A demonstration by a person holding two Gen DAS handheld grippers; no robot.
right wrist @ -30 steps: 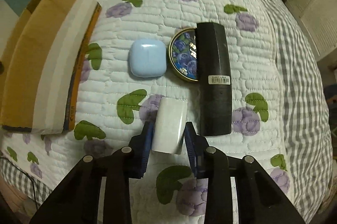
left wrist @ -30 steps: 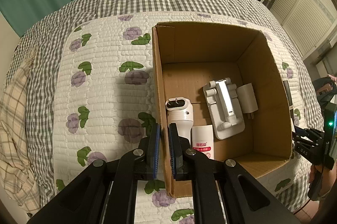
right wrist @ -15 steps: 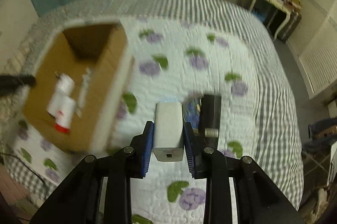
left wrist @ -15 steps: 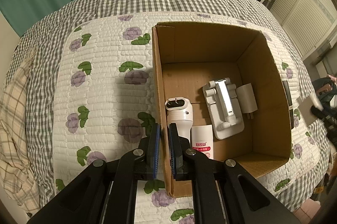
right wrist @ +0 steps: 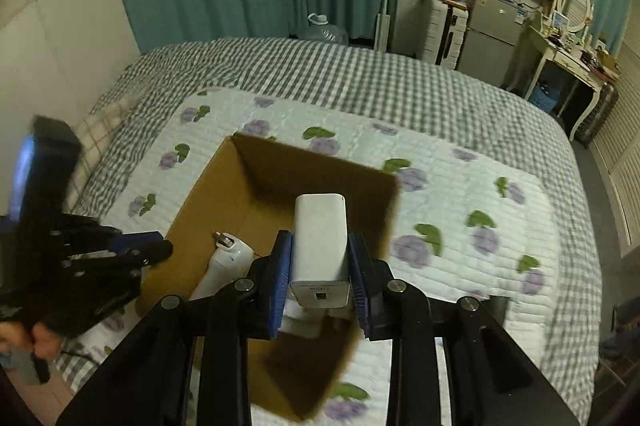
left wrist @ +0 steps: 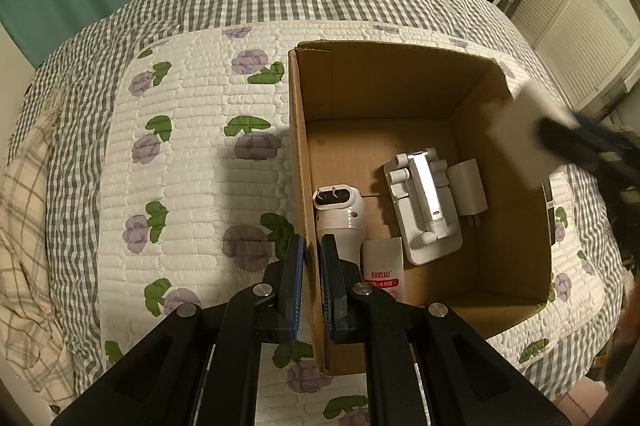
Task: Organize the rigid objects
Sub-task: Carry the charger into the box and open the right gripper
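Right gripper [right wrist: 320,276] clamped on the white block [right wrist: 321,246], pads on its two long sides, long axis pointing straight ahead past the fingertips. Held above the box [right wrist: 208,193], over the right-hand part of the opening; bare cardboard floor ahead and below, between the far wall and the things already inside. Probably a lowering and release next, with the block best laid flat.

Left gripper [left wrist: 308,290] pinched narrow on the box's left wall [left wrist: 298,153], one pad outside, one inside, steadying it. Well apart from the block, so no part in the drop.

Inside the box: shaver [left wrist: 340,214] against the left wall, tube [left wrist: 383,266] beside it, stand [left wrist: 424,205] and plug [left wrist: 468,185] toward the middle. Free floor at the far end and along the right wall. Box on the quilt [left wrist: 192,161].
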